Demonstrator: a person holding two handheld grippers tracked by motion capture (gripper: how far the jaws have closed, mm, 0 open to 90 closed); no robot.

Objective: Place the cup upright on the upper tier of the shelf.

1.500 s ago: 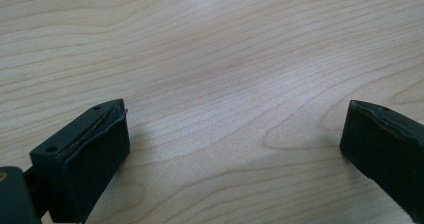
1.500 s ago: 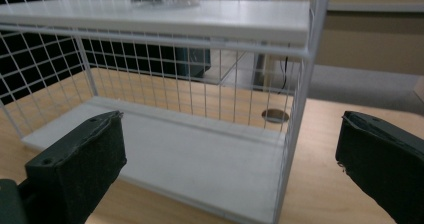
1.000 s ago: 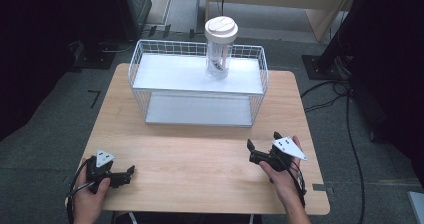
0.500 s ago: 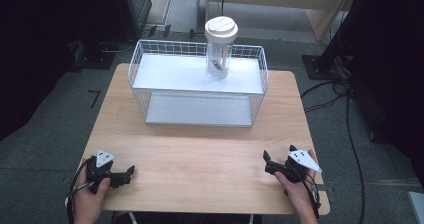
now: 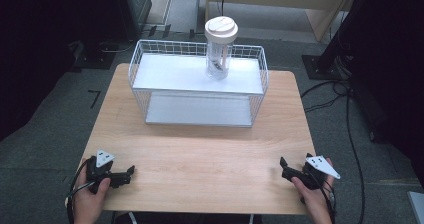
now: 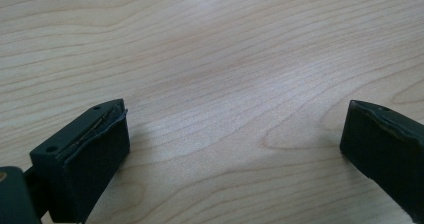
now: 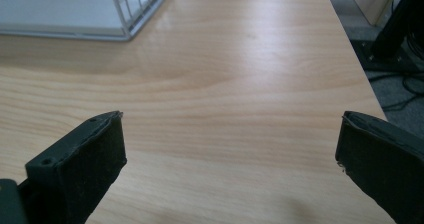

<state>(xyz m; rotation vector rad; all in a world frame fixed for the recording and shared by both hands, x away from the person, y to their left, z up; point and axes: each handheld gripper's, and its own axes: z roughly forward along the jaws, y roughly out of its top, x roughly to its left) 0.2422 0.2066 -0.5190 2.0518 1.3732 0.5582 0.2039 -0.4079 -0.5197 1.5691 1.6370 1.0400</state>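
High view: my left gripper (image 5: pixel 122 175) and right gripper (image 5: pixel 290 171) at near table (image 5: pixel 200 154) edge
Jaws: both apart, empty
Target guess: lidded cup (image 5: pixel 220 49) on wire rack (image 5: pixel 197 91); approach level, grip below lid

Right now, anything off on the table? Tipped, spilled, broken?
Nothing stands out. The lidded clear cup stands upright on the wire rack's top shelf, with no spill. Both grippers, left and right, are open and empty near the table's front edge.
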